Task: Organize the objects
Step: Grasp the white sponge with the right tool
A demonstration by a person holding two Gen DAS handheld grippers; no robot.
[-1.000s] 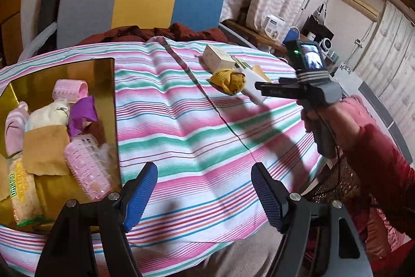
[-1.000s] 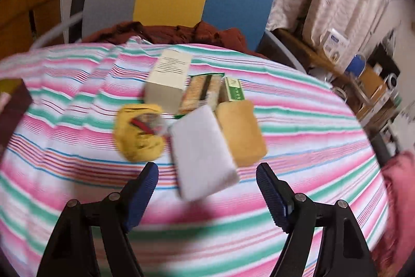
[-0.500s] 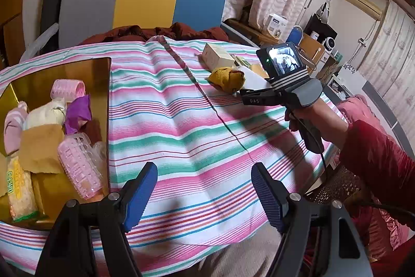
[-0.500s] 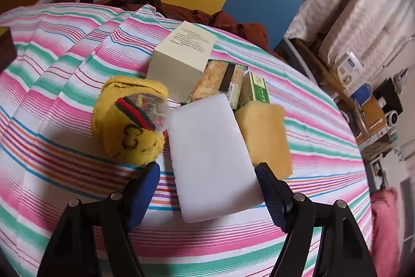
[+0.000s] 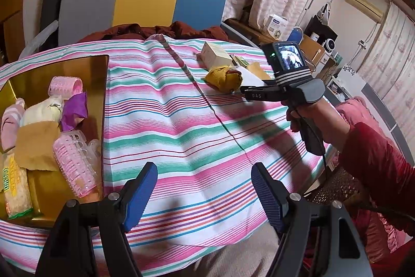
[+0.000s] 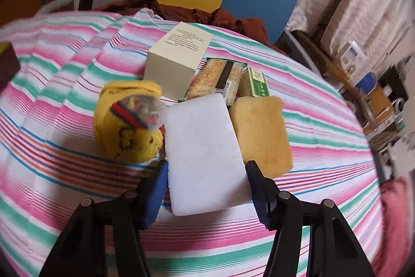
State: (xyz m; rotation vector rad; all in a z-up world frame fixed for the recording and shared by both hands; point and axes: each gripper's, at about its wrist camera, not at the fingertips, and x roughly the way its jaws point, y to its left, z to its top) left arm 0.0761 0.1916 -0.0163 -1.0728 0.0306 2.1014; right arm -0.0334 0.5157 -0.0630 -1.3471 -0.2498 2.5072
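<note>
At the bench's left edge sits the gold tray (image 5: 77, 64), holding pink hair rollers (image 5: 74, 165), a purple cloth (image 5: 75, 112) and a wrapped snack bar (image 5: 14, 188). My left fingers (image 5: 203, 192) hang apart over the striped tablecloth (image 5: 168, 126) near the bench's front edge, with nothing between them.

Toward the bench's far right corner lies the cluster I am working on. From left: a yellow knitted pouch (image 6: 127, 123), then the white sponge block (image 6: 205, 152) with a cream box (image 6: 179, 59) and a snack packet (image 6: 220, 77) behind it, then a tan sponge (image 6: 262, 134) touching the white one's right side. My right fingers (image 6: 206, 181) have just been closing and now sit against both sides of the white sponge block at its near end; it lies flat on the cloth.
</note>
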